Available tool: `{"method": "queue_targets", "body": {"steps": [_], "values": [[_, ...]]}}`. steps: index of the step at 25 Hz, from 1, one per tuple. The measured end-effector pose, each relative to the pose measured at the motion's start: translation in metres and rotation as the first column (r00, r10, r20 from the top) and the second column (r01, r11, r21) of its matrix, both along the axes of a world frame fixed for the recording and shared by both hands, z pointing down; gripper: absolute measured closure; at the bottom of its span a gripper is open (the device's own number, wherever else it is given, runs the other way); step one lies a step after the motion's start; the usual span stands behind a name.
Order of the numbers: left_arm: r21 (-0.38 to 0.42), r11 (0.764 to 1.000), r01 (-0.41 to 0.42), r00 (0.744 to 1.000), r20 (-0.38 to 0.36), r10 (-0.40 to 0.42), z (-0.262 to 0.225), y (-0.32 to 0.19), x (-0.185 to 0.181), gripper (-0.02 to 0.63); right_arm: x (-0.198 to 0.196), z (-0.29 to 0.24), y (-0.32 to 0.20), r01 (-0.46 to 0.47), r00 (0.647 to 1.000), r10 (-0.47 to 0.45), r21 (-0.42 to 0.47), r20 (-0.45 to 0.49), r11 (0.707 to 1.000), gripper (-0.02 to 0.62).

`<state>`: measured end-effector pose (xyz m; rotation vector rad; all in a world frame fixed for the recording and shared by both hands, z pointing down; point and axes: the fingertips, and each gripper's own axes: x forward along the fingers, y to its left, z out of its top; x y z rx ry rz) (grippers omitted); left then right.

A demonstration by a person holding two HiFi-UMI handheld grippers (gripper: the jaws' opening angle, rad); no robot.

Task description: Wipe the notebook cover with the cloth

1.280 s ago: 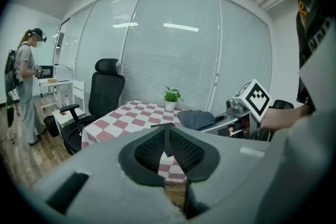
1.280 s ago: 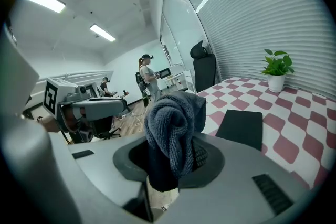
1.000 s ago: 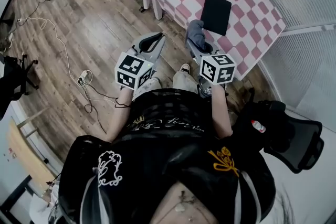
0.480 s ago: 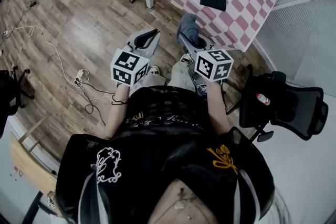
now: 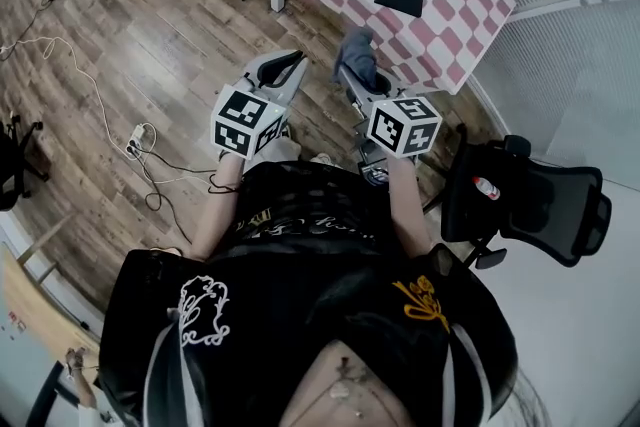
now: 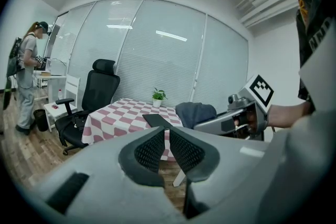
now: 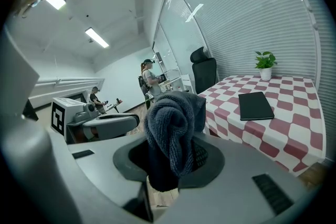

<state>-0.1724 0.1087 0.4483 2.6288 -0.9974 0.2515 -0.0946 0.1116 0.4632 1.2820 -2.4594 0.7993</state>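
We hold both grippers in front of our body, short of the table. The right gripper (image 7: 173,160) is clamped on a dark grey cloth (image 7: 176,123), which bunches up above the jaws and hides their tips. The left gripper (image 6: 168,147) grasps nothing: its jaws are pressed together, tips meeting, with only a thin slit below them. In the head view the marker cubes cover much of both tools. Farther out, the black notebook (image 7: 255,105) lies closed and flat on the pink-and-white checked table (image 7: 294,134), well apart from the cloth. Beyond it stands a potted plant (image 7: 265,64), which the top edge of the head view cuts off.
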Motion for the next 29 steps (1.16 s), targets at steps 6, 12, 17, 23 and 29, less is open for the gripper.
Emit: {"method": "queue_targets", "body": {"steps": [6,12,17,23,29], "values": [[0.006,1.000,-0.031,0.999,0.011,0.031,-0.008,0.016,0.031,0.583,0.024,-0.004,0.016,-0.004,1.000,0.004,0.003,0.001,1.000,0.505],[0.006,0.999,-0.039,0.999,0.028,0.039,-0.009,0.034,0.053,0.583,0.044,-0.002,0.033,-0.002,1.000,0.002,0.004,0.004,1.000,0.505],[0.015,0.999,-0.039,0.999,0.036,0.039,-0.011,0.049,0.063,0.583,0.051,-0.002,0.047,0.008,1.000,-0.008,0.009,0.004,1.000,0.505],[0.018,0.999,-0.040,0.998,0.045,0.039,-0.010,0.056,0.074,0.583,0.061,-0.001,0.051,0.009,1.000,-0.009,0.014,0.007,1.000,0.505],[0.029,0.999,-0.034,0.998,0.048,0.033,-0.014,0.055,0.075,0.583,0.064,-0.002,0.050,0.017,1.000,-0.017,0.018,-0.003,1.000,0.505]]}}
